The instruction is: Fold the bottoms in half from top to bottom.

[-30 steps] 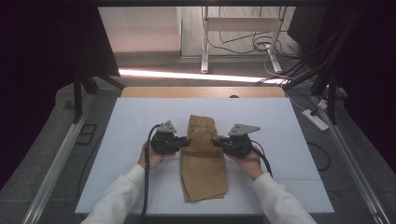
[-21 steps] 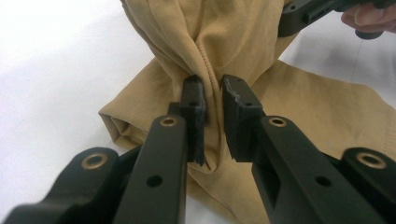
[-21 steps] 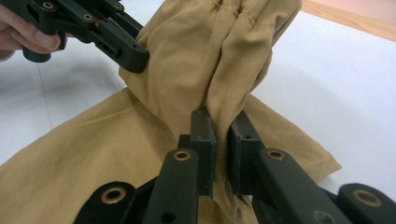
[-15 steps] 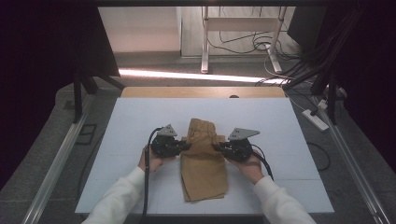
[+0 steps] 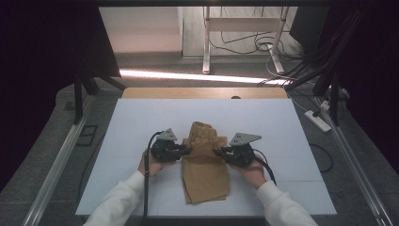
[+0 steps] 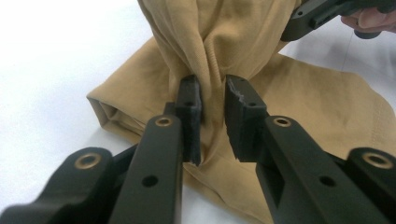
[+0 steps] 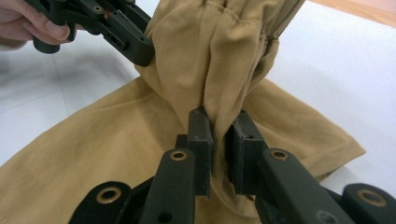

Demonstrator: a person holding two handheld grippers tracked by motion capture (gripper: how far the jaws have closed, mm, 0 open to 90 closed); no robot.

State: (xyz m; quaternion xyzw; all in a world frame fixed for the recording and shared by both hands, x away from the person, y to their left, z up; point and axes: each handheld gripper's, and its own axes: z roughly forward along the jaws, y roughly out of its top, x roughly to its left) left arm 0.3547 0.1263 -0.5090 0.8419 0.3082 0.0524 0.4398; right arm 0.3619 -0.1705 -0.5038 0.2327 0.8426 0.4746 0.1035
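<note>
Two grippers meet on a tan folded garment [image 5: 205, 165] that lies on the white bench top [image 5: 131, 122], nearer the near edge than the far one and roughly midway between the left and right edges. From the high view the left gripper [image 5: 184, 150] comes at the cloth's left side and the right gripper [image 5: 220, 151] at its right side, each in a hand with a white sleeve reaching in from the near edge; both tips are buried in the fabric there and hard to separate from it. In the left gripper view the left gripper's [image 6: 213, 114] jaws have just been opening: a pinched ridge of cloth stands between the pads with a slim gap at either side, so whether the pads press on it cannot be told. In the right gripper view the right gripper's [image 7: 219, 144] jaws have likewise just been opening, though a bunched fold remains squeezed between the pads. The gathered upper part of the garment rises off the bench between the two tools, its top cut off by the upper edge in both gripper views. Its lower part lies flat toward the near edge. A wooden strip [image 5: 141, 92] runs along the bench's far edge.
</note>
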